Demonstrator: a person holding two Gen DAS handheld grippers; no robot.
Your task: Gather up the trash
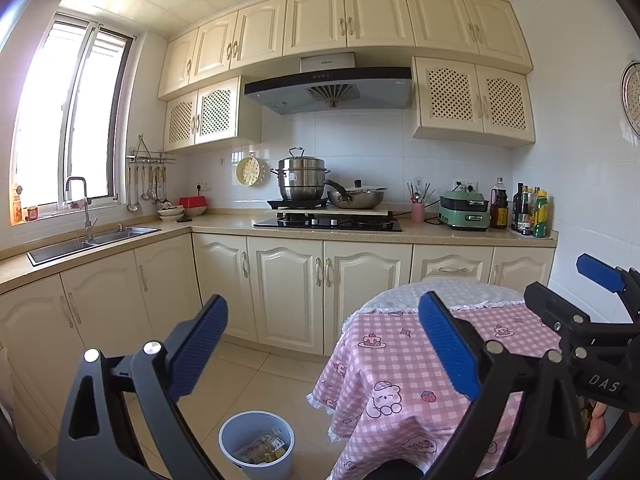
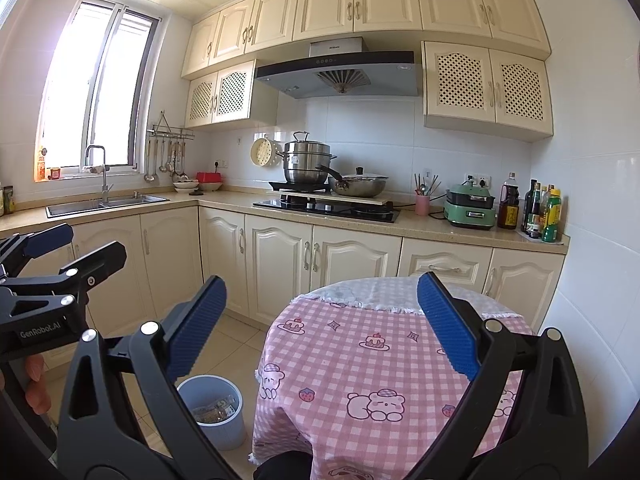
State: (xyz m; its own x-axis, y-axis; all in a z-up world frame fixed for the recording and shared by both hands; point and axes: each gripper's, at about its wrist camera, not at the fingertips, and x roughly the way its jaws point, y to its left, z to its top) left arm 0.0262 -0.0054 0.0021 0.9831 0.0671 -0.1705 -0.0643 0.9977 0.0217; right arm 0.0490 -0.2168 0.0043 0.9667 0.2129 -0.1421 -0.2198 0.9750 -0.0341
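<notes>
A light blue waste bin (image 1: 256,446) stands on the floor left of the round table; it also shows in the right wrist view (image 2: 214,412). Wrappers (image 1: 262,448) lie inside it, seen too in the right wrist view (image 2: 214,408). My left gripper (image 1: 320,344) is open and empty, held above the floor between bin and table. My right gripper (image 2: 320,328) is open and empty, above the table's pink checked cloth (image 2: 360,360). The right gripper shows at the right edge of the left wrist view (image 1: 568,292), and the left gripper at the left edge of the right wrist view (image 2: 76,244).
The table with its cloth (image 1: 400,360) fills the lower right. Cream base cabinets (image 1: 288,280) and a counter run behind, with a sink (image 1: 92,240) at left, a hob with pots (image 1: 328,222), a green cooker (image 1: 464,210) and bottles (image 1: 528,212).
</notes>
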